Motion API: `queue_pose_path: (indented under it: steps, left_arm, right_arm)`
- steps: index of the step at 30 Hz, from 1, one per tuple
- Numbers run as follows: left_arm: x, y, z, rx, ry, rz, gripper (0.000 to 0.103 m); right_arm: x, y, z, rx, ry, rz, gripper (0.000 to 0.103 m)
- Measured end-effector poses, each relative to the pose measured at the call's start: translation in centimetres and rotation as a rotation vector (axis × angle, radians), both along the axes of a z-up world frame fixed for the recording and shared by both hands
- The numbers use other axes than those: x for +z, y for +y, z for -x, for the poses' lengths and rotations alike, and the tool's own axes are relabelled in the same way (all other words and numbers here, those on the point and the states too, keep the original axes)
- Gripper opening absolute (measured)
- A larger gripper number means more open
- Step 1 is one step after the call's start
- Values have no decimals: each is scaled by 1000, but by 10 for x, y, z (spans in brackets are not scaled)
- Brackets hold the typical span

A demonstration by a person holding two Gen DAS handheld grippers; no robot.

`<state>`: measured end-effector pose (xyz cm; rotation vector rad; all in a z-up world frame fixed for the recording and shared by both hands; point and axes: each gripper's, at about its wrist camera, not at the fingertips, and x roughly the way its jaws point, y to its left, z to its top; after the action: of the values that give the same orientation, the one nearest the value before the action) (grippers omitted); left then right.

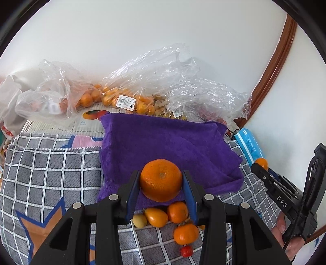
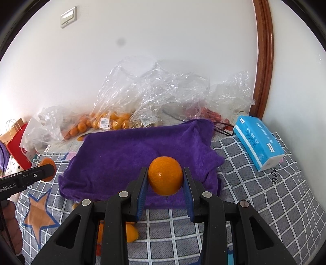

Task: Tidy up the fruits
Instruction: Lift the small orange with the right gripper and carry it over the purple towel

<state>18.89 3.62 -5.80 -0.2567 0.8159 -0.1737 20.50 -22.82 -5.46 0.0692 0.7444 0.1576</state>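
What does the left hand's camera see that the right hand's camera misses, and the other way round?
Only the left wrist view shows the small red fruit and the pale yellow fruit on the checked blanket. Only the right wrist view shows the wall switch and the red paper bag. Both show the purple towel, the blue tissue pack, the plastic fruit bags, and each gripper shut on an orange: left gripper, right gripper.

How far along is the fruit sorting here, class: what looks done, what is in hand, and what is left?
Done: nothing lies on the purple towel yet. In hand: the left gripper and the right gripper each clamp a round orange mandarin above the towel. Left: loose small fruits on the grey checked cloth, plus the clear plastic bags of fruit by the wall.
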Motion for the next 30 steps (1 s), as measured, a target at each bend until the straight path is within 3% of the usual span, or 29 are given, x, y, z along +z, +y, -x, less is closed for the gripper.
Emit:
queue_pose_path:
  steps: [18,30]
  left_arm:
    - [-23,-7,-78,5,49,-52,39]
    - [-52,-8,-114,3,96,-63,39]
  right_arm:
    - [-27,7,-88,25,26,12,33]
    - [-69,4,-130,18,127,-6,33]
